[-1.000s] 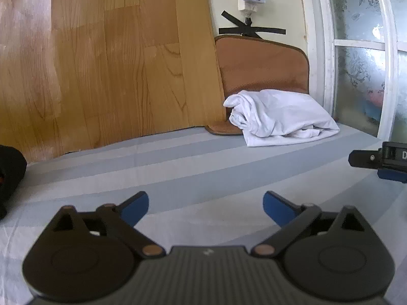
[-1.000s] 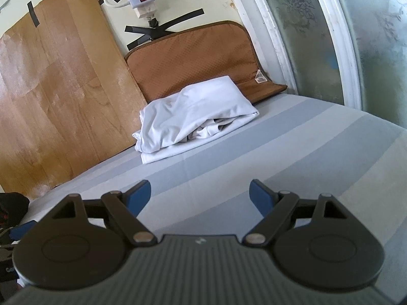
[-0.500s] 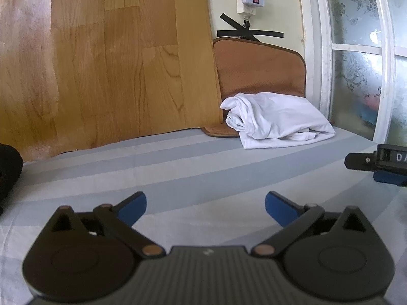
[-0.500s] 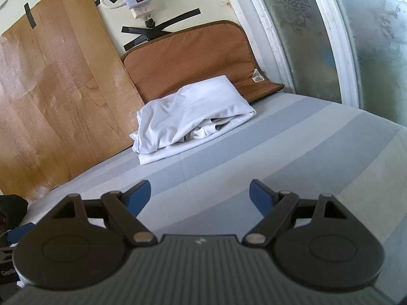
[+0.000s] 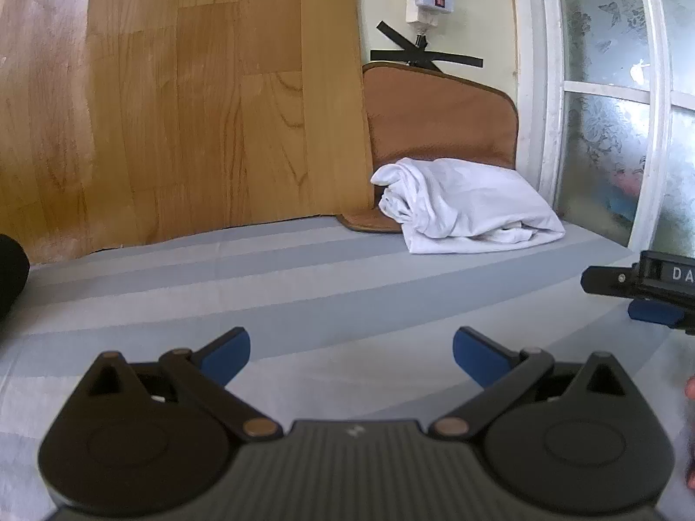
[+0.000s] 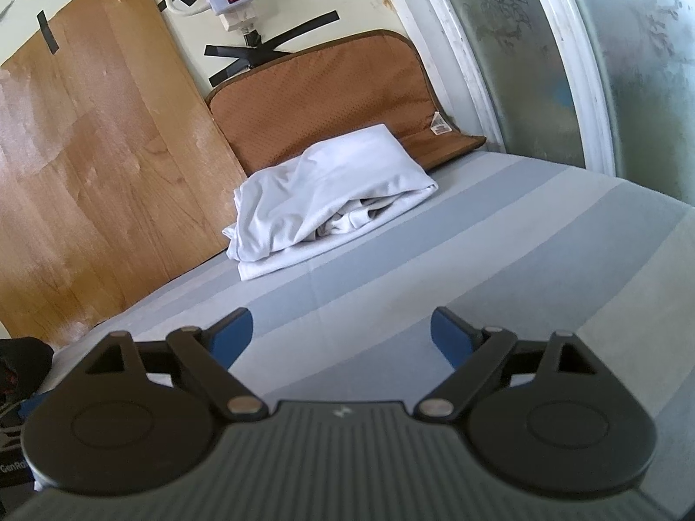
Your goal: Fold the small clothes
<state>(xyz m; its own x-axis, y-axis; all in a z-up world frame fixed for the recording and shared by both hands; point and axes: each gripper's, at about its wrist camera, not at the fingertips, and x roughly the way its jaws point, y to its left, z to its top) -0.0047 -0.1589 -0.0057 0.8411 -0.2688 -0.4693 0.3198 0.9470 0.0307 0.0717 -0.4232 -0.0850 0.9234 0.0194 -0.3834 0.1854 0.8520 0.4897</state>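
Both grippers have crept a little closer to the white shirt (image 5: pixel 467 206), which looks bigger than a second ago. On the far left a dark bundle (image 5: pixel 11 275) peeks in at the edge of the bed (image 5: pixel 304 286). Next comes the left gripper (image 5: pixel 351 349), its blue fingers (image 5: pixel 228 354) spread wide and holding nothing. Farther right, the right gripper (image 6: pixel 341 334) is also spread wide and empty. The shirt sits at the far end of the bed, partly on a brown mat (image 6: pixel 330 95) leaning on the wall. It looks loosely bunched, not neat. Its long side runs across the bed, left to right, with loose edges facing the grippers. I think this is the reaching step. Next, each gripper needs to pinch an edge and pull the shirt flat.
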